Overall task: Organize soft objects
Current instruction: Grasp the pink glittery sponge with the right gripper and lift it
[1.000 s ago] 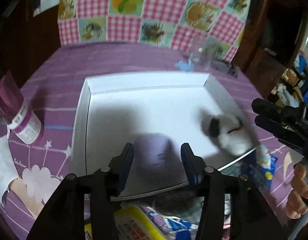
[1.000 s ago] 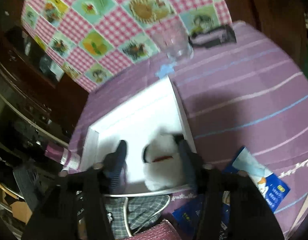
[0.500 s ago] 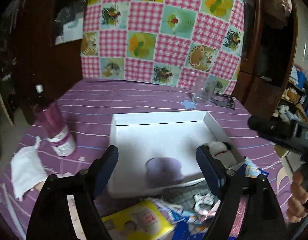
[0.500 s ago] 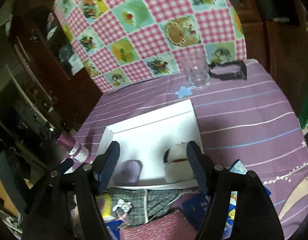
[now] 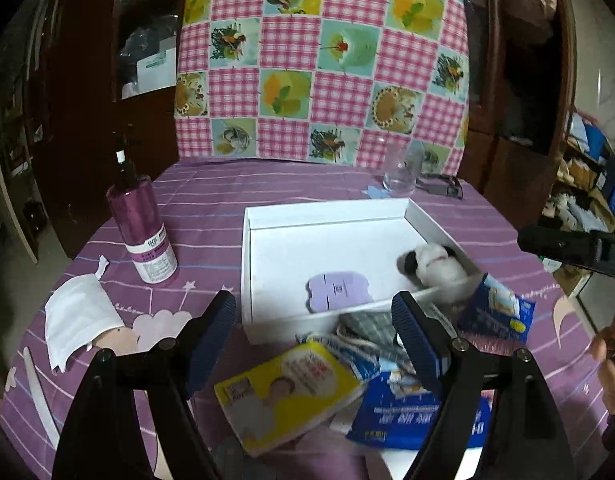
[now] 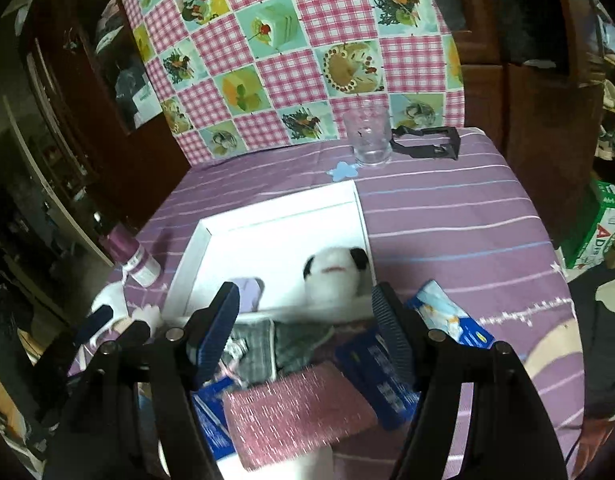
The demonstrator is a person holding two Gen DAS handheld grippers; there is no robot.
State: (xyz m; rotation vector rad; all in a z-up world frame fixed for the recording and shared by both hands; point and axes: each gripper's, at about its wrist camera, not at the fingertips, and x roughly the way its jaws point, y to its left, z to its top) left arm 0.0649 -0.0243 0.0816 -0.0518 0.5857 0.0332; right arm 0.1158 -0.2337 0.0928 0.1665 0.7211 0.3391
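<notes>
Left wrist view shows your left tool (image 5: 313, 326) spread wide and holding nothing, hanging over the near edge of the white tray (image 5: 327, 212). Going left to right: a tissue (image 5: 79, 320) lies on the table (image 5: 211, 200), then a purple bottle (image 5: 141, 228). Inside the tray sit a lilac pad (image 5: 339, 292) and, at the near right corner, a plush dog (image 5: 437, 270). In front of the tray lies a pile: a yellow pack (image 5: 283, 384), a plaid cloth (image 5: 367, 328) and blue packs (image 5: 495, 306).

Your right tool (image 6: 305, 318) is also spread and empty, above the plaid cloth and a pink sponge (image 6: 295, 412).

The cloth looks light and limp; it will likely drape, so pinch a bunched fold near its middle. The sponge should compress; grip across its short sides.

A purple striped cover drapes the table; a glass (image 6: 367, 136) stands at the far edge before a checked cloth (image 6: 291, 52), with dark wooden cabinets around.
</notes>
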